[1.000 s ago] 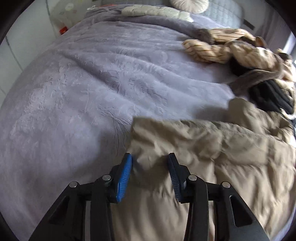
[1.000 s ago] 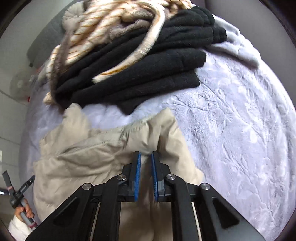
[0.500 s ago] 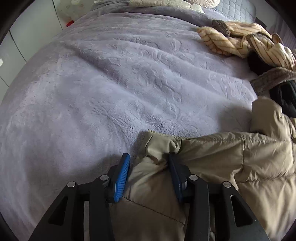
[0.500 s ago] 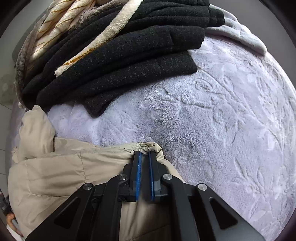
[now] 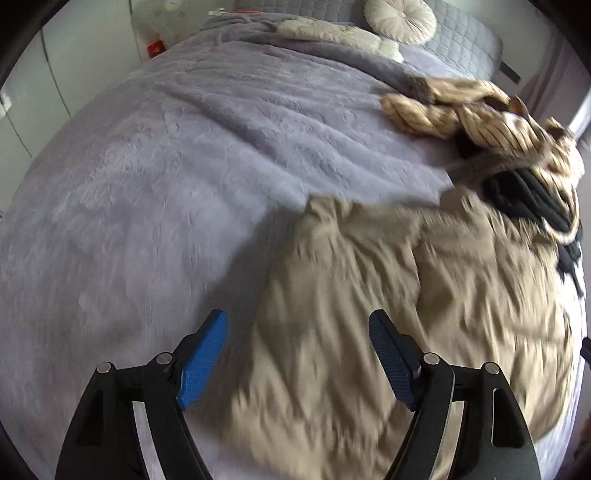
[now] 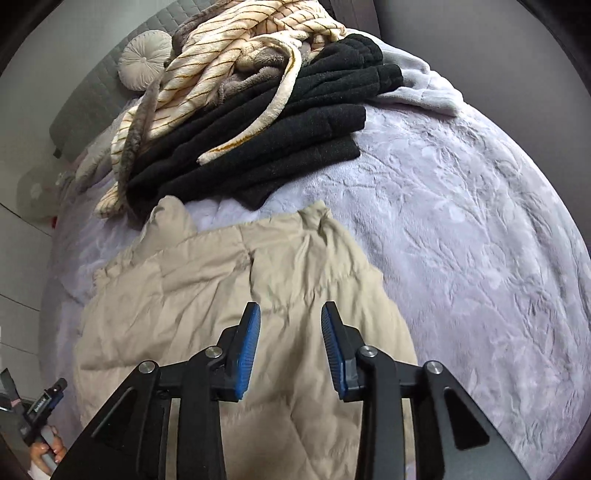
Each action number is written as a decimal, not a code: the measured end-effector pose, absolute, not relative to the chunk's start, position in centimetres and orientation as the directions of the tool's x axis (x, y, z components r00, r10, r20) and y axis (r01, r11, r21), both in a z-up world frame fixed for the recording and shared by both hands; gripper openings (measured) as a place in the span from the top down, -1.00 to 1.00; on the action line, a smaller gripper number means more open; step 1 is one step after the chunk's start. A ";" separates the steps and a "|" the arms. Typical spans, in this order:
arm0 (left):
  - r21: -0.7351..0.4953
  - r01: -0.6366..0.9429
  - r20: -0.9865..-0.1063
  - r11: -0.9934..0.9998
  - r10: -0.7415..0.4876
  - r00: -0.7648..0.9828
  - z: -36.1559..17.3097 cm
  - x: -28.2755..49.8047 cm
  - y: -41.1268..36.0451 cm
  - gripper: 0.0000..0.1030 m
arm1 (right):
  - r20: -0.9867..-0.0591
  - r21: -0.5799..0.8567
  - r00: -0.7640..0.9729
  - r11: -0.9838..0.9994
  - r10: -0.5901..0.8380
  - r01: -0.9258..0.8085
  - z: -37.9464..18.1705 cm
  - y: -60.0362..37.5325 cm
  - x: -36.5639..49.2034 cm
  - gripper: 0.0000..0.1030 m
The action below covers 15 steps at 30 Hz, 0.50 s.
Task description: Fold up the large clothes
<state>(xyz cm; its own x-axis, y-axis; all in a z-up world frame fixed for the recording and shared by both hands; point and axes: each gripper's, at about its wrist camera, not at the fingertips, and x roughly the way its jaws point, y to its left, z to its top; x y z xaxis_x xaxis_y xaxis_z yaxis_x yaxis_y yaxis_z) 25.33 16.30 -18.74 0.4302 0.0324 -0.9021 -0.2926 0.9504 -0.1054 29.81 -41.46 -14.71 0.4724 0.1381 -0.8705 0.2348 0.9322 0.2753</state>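
A beige quilted puffer jacket (image 5: 406,295) lies spread on the lavender plush bed cover (image 5: 184,155); it also shows in the right wrist view (image 6: 229,288). My left gripper (image 5: 297,354) is open and empty, raised above the jacket's left edge. My right gripper (image 6: 290,343) is open and empty, above the jacket's right part. Neither touches the cloth. The left wrist view is motion-blurred.
A pile of black knitwear (image 6: 295,122) and a cream striped fleece (image 6: 229,55) sits just beyond the jacket, also in the left wrist view (image 5: 517,140). A round cushion (image 5: 399,18) lies by the grey headboard. White cupboards stand left of the bed.
Both grippers have opened and let go of the jacket's edge, then lifted back. The jacket now lies flat on the bed.
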 end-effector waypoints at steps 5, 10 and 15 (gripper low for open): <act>-0.118 -0.262 -0.922 0.958 -0.007 0.387 -19.0 21.7 14.3 -0.55 | -0.878 0.312 0.441 0.923 0.188 0.226 -15.1 -38.7 25.4 0.15; -0.149 -0.254 -0.937 0.956 -0.055 0.346 -19.7 18.9 12.9 -0.55 | -0.875 0.355 0.421 0.909 0.241 0.219 -15.7 -37.8 22.1 -0.16; -0.169 -0.264 -0.938 0.950 -0.073 0.338 -20.2 17.1 12.5 -1.00 | -0.871 0.408 0.394 0.880 0.295 0.244 -16.9 -37.5 19.7 -0.46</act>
<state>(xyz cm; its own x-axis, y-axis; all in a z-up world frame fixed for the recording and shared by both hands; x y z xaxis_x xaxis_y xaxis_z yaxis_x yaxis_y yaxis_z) 17.07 12.45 -20.20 0.3382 -0.0732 -0.9382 -0.2635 0.9497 -0.1691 19.74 -37.51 -16.90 0.3941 0.2946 -0.8706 0.2436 0.8799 0.4080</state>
